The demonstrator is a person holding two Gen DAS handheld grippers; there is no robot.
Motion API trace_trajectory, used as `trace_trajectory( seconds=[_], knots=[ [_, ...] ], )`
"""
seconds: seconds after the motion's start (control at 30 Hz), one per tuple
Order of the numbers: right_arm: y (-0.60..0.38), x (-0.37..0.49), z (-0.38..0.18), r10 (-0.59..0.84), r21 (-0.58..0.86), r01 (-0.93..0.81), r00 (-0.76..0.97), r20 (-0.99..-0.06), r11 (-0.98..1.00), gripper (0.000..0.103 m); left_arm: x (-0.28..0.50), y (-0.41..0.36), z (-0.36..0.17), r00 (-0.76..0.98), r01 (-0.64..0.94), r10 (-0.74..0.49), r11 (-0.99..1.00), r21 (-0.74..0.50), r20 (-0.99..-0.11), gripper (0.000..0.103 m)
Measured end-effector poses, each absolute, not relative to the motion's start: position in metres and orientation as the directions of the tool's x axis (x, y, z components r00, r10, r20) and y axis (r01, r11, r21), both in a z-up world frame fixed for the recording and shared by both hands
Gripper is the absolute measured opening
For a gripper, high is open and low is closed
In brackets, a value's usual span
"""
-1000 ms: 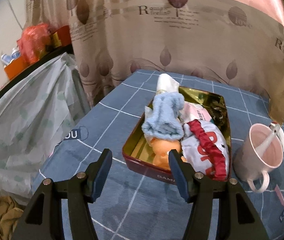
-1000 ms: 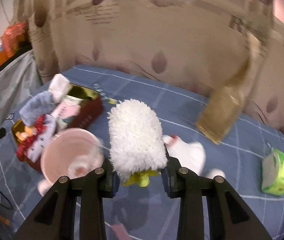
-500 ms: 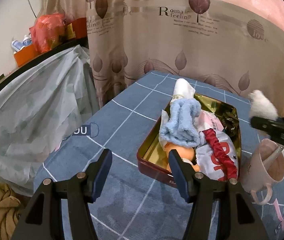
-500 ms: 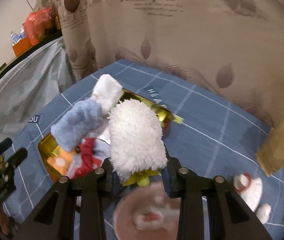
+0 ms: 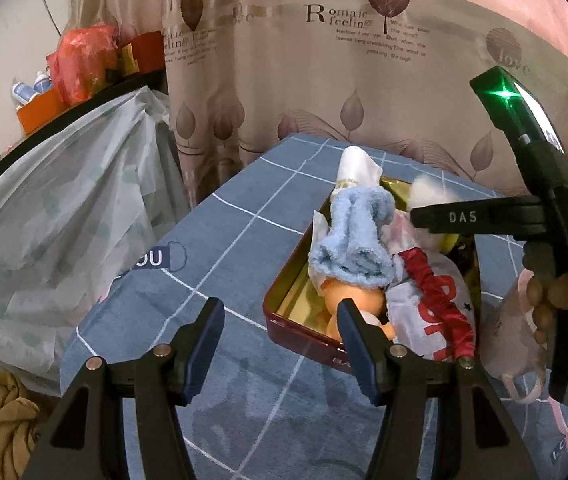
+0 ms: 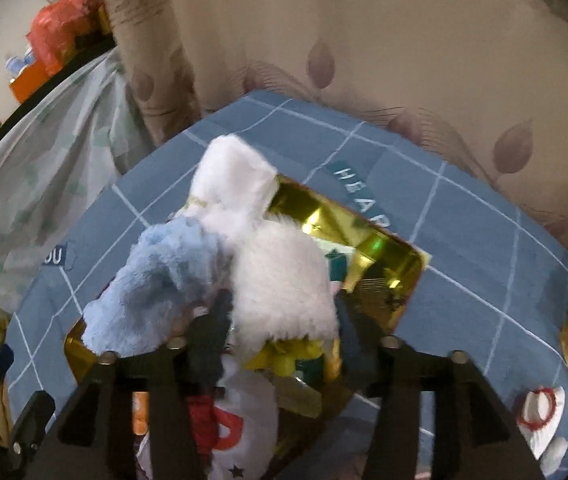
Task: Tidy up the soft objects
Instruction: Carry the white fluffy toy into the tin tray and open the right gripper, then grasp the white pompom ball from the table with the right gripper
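A blue tablecloth (image 5: 244, 240) with a white grid is covering the table in front of me, and a beige leaf-print curtain (image 5: 324, 60) is hanging behind it. To the left, a pale plastic sheet (image 5: 52, 208) is draping over furniture.

On the cloth, a red tin (image 5: 296, 330) with a shiny gold inside is sitting near the middle, already crowded with soft things. A fluffy light-blue sock (image 5: 352, 240) is lying across the top of the pile, with a white sock (image 5: 354, 170) poking out over the tin's far rim. A white cloth bag (image 5: 432, 304) with red lettering and a red ruffled band is filling the near right corner, and an orange plush (image 5: 344, 300) is peeking out beneath the blue sock.

My right gripper (image 6: 282, 316) is reaching in over the tin, its jaws pinching a fluffy white plush toy (image 6: 284, 280) with a yellow tuft at its base. The toy is hanging above the tin's middle, just beside the blue sock; I cannot tell whether it is touching the pile.

My left gripper (image 5: 280, 324) is hovering over the cloth at the tin's near left corner, jaws spread wide and holding nothing.

A pink mug (image 5: 512, 344) is standing just right of the tin, partly hidden by my right hand (image 5: 556, 292).
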State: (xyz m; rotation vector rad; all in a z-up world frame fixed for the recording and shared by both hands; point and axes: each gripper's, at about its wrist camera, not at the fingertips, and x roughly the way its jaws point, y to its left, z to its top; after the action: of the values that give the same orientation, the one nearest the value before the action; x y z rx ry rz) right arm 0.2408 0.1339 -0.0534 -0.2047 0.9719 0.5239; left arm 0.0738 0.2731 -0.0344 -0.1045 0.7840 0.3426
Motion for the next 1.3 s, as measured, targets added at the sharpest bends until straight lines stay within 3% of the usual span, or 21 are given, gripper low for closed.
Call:
trace_trajectory(
  seconds=[0.07,0.4,0.53,0.9,1.07,1.3],
  knots=[
    [0.133,0.237,-0.053,0.338,0.063,-0.515,0.461,-0.820,0.855,0.065,0.075,0.274,-0.036,0.652,-0.340,0.263,0.940,0.035,-0.712,0.060],
    [0.052,0.200,-0.009,0.382,0.115,-0.450,0.566,-0.730,0.885,0.070,0.072,0.273,-0.035,0.656,-0.335,0.260,0.942,0.035,-0.709,0.060],
    [-0.013,0.177,-0.009,0.310,0.093,-0.353,0.627,-0.715,0.931,0.074,0.071,0.271,-0.034,0.658,-0.334,0.267,0.941,0.045,-0.704,0.060],
    [-0.157,0.146,-0.065,0.091,0.055,-0.077,0.617,-0.782,0.995,0.074,0.069,0.253,-0.032,0.670,-0.308,0.287,0.946,0.096,-0.684,0.060],
    [-0.181,0.144,-0.090,0.038,0.010,-0.051,0.603,-0.797,0.999,0.054,0.067,0.246,-0.029,0.685,-0.294,0.290,0.949,0.111,-0.668,0.060],
    [-0.195,0.157,-0.106,0.062,0.052,-0.033,0.606,-0.793,0.998,0.054,0.062,0.227,-0.026,0.706,-0.243,0.261,0.962,0.121,-0.658,0.060]
  ],
)
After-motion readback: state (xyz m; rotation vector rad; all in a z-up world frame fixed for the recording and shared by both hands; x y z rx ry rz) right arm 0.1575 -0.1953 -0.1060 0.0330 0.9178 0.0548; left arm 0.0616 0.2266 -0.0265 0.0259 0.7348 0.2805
